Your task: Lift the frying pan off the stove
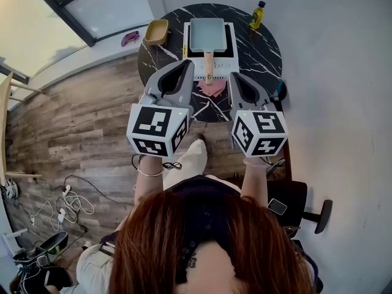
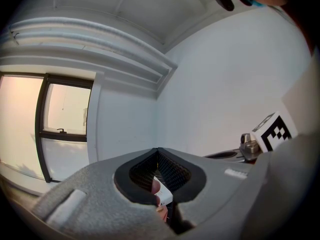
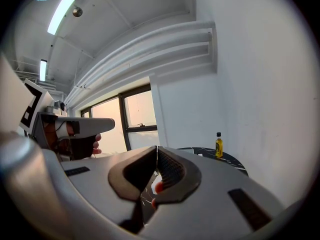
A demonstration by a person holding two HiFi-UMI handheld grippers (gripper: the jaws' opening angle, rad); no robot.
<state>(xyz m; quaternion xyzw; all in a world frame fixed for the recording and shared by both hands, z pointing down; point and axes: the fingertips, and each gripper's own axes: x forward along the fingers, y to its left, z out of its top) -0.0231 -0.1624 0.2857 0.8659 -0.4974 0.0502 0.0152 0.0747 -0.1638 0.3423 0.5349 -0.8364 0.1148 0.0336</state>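
The frying pan is pale blue-grey with a light wood handle, the stove white. The table is black with white marble veins, the bottle yellow with a black cap, the floor grey-brown woodgrain.

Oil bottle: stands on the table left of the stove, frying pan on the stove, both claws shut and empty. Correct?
No: the oil bottle stands right of the stove, as the head view shows. The rest holds: frying pan on the stove, left claw and right claw shut and empty.
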